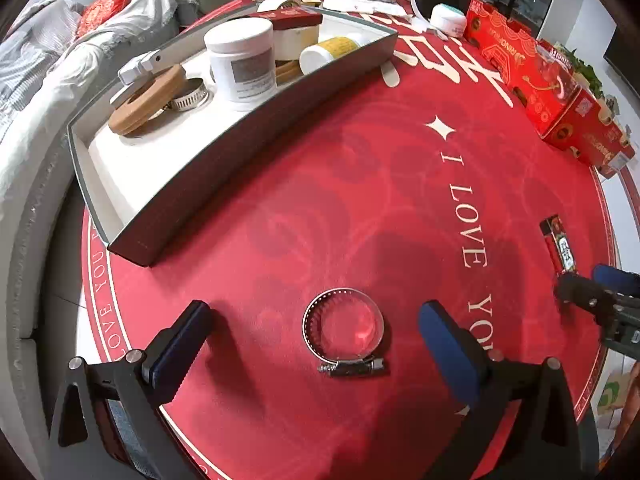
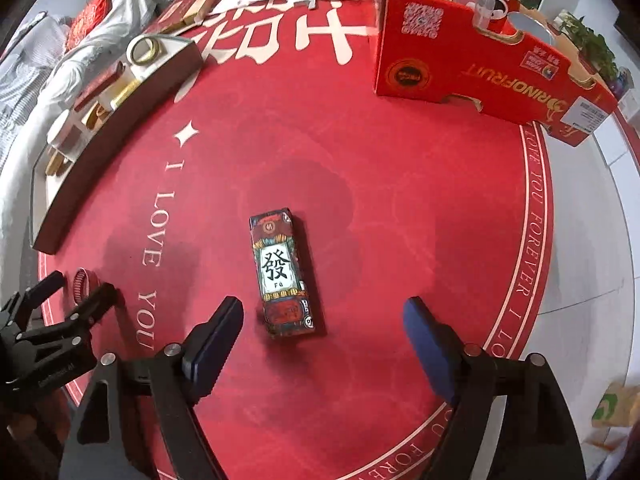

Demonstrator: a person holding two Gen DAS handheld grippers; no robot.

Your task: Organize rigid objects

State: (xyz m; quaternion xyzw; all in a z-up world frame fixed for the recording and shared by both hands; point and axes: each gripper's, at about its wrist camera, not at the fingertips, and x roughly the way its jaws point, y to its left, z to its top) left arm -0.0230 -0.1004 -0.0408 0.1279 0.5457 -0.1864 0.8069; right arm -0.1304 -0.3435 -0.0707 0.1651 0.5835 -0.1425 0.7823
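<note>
Left gripper spread wide, holding nothing; hose clamp lies flat on red mat between its fingers, lower centre; right gripper wide, empty; patterned box at frame centre, just beyond its fingertips; tray upper left.

The right tongs are hanging over the red table with jaws standing apart — the patterned box is lying flat between and just ahead of the pads, untouched. The left tongs are straddling a metal clamp ring at lower left.
</note>
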